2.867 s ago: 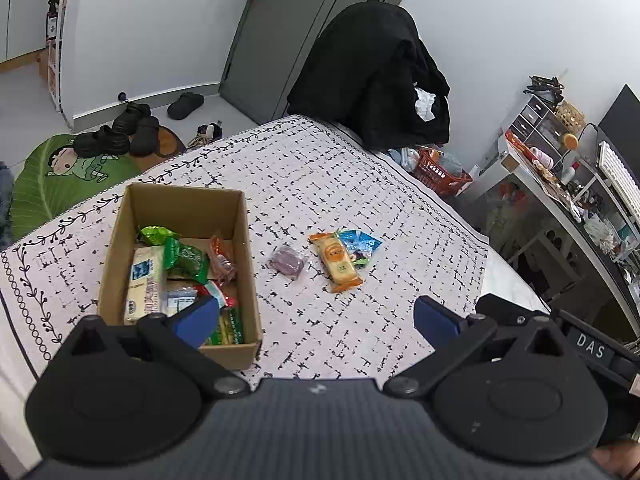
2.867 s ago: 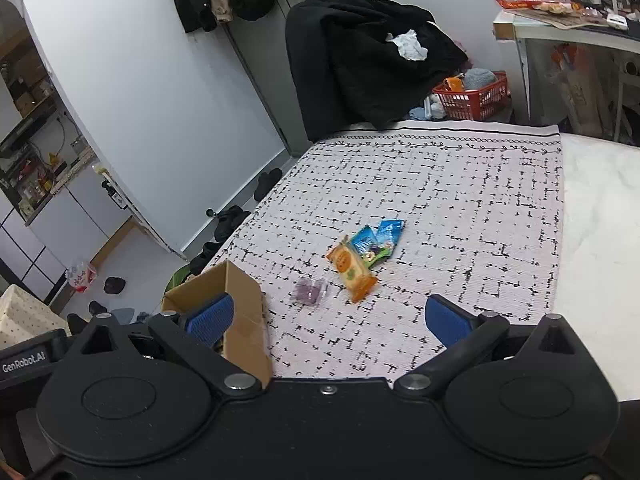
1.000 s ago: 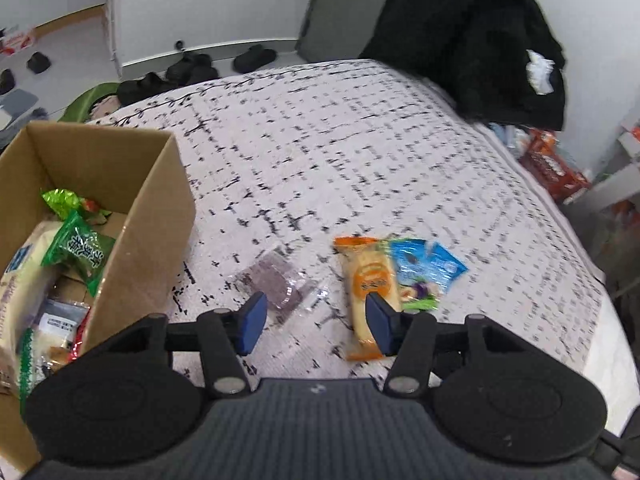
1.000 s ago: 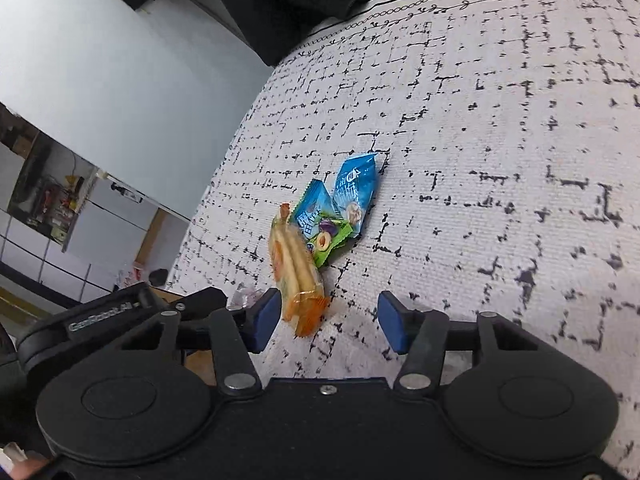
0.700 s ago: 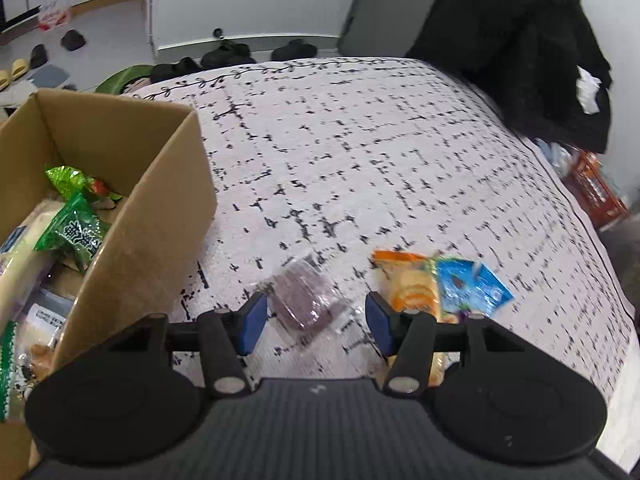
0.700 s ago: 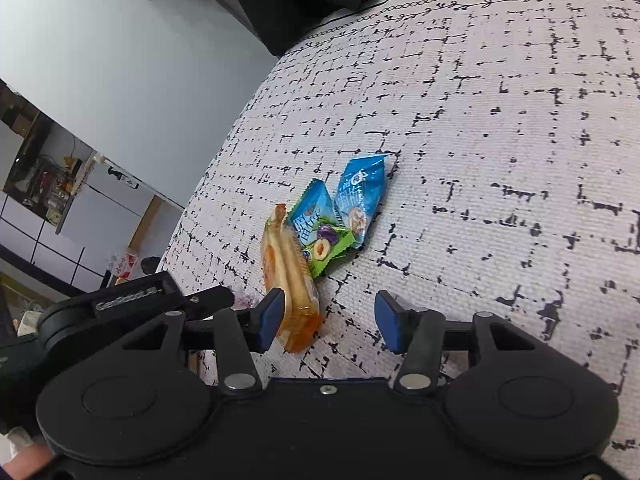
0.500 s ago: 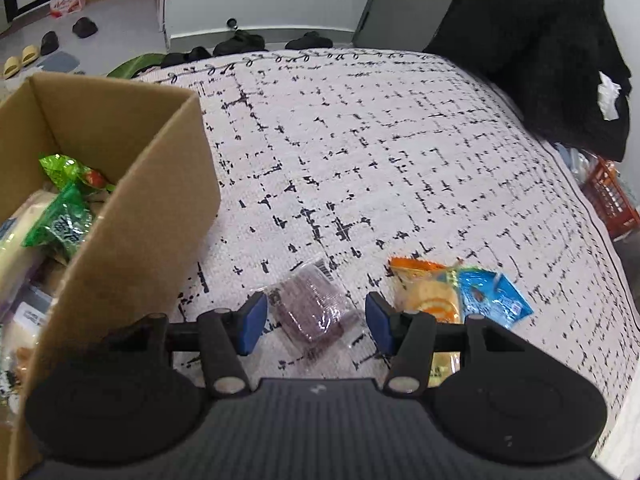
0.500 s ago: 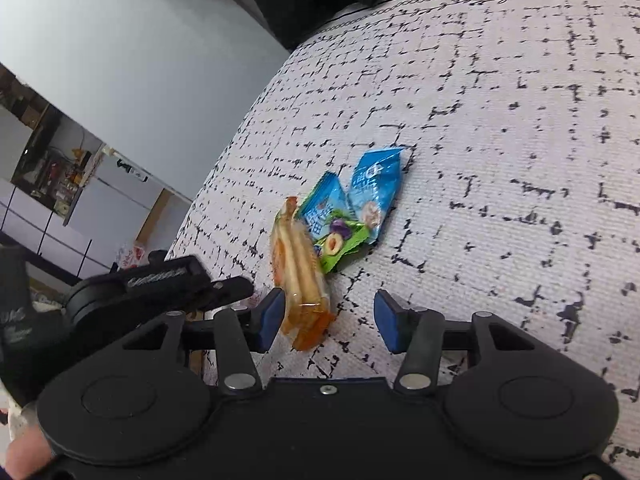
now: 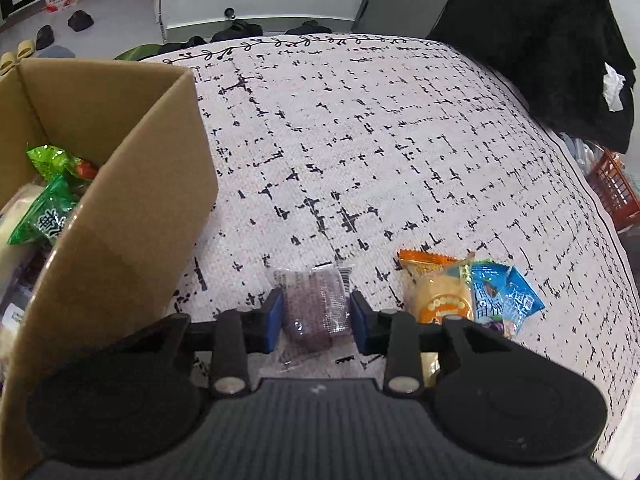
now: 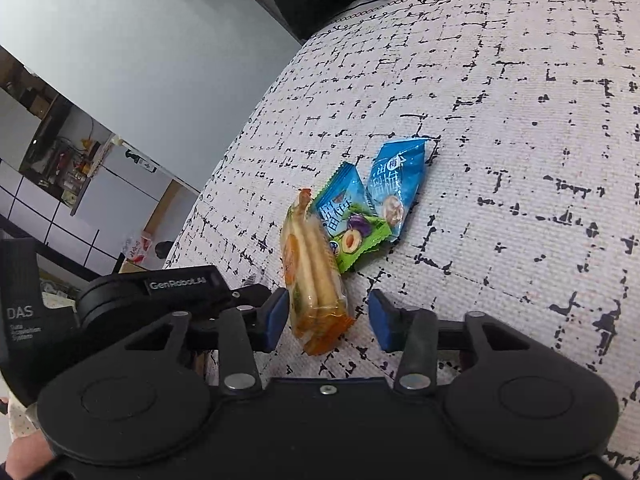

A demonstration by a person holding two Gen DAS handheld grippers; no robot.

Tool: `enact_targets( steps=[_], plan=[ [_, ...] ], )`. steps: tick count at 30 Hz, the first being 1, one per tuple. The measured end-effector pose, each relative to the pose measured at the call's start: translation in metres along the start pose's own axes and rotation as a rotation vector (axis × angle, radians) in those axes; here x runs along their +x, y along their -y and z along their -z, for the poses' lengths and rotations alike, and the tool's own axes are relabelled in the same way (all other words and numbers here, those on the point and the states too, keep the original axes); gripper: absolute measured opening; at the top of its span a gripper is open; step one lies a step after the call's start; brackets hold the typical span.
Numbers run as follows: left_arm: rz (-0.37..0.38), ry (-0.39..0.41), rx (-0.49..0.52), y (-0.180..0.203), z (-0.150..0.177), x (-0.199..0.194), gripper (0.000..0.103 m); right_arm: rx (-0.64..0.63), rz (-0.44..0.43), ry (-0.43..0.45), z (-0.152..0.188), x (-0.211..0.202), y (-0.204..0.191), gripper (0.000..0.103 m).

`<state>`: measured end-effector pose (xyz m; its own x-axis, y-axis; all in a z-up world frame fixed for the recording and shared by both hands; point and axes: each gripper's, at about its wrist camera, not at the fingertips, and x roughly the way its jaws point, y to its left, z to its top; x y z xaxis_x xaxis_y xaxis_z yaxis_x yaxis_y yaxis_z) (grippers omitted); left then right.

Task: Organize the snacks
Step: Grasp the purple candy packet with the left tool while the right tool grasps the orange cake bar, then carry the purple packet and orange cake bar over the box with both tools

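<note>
The surface (image 9: 400,140) is covered by a white cloth with black dashes. A cardboard box (image 9: 132,216) stands at 9 o'clock in the left wrist view, open at the top, with green snack packets (image 9: 44,212) inside.

The left tool (image 9: 316,316) sits low over the cloth at 6 o'clock. Its jaws are closing, and the blue pads touch both sides of a clear-wrapped purple snack (image 9: 316,304) lying on the cloth just right of the box.

The right tool (image 10: 328,320) sits at 6 o'clock in the right wrist view. Its jaws are closing around the near end of an orange biscuit packet (image 10: 312,276); the left pad is at the packet, the right pad stands apart from it.

Two blue candy packets (image 10: 372,200) lie at 1 o'clock of the biscuit packet, touching it.
</note>
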<state>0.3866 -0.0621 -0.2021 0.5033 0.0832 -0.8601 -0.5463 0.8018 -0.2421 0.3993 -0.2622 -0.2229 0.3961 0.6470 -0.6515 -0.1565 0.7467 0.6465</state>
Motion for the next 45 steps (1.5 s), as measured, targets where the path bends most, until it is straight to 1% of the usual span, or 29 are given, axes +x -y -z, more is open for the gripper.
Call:
enact_targets(
  steps=[3,8,11,17,21,28,38,41,43,45],
  plan=[
    [0.026,-0.011,0.009,0.0,0.002,-0.005,0.032,0.024,-0.017,-0.022,0.001,0.002,0.001,0.024],
    [0.068,-0.019,0.034,0.0,0.009,-0.021,0.032,-0.001,0.006,-0.004,0.004,-0.007,-0.007,0.023],
    [0.093,-0.015,0.053,0.0,0.011,-0.034,0.032,-0.011,0.007,0.024,0.006,-0.019,-0.009,0.023],
    [0.152,-0.015,0.079,-0.001,0.016,-0.06,0.032,0.023,0.027,0.063,0.011,-0.042,-0.013,0.022],
    [0.186,0.001,0.106,-0.002,0.017,-0.081,0.032,0.007,0.036,0.102,0.013,-0.057,-0.029,0.022],
    [0.246,0.019,0.146,-0.012,0.015,-0.111,0.032,0.037,0.039,0.155,0.03,-0.077,-0.046,0.022],
    [0.311,0.029,0.202,-0.034,0.016,-0.146,0.032,0.048,0.055,0.218,0.046,-0.106,-0.072,0.022],
    [0.326,0.044,0.215,-0.042,0.014,-0.156,0.032,0.048,0.051,0.236,0.047,-0.11,-0.082,0.022],
    [0.323,0.061,0.216,-0.048,0.011,-0.162,0.032,0.039,0.048,0.246,0.049,-0.114,-0.09,0.022],
    [0.303,0.083,0.23,-0.053,0.008,-0.166,0.032,0.034,0.04,0.254,0.049,-0.115,-0.097,0.022]
  ],
)
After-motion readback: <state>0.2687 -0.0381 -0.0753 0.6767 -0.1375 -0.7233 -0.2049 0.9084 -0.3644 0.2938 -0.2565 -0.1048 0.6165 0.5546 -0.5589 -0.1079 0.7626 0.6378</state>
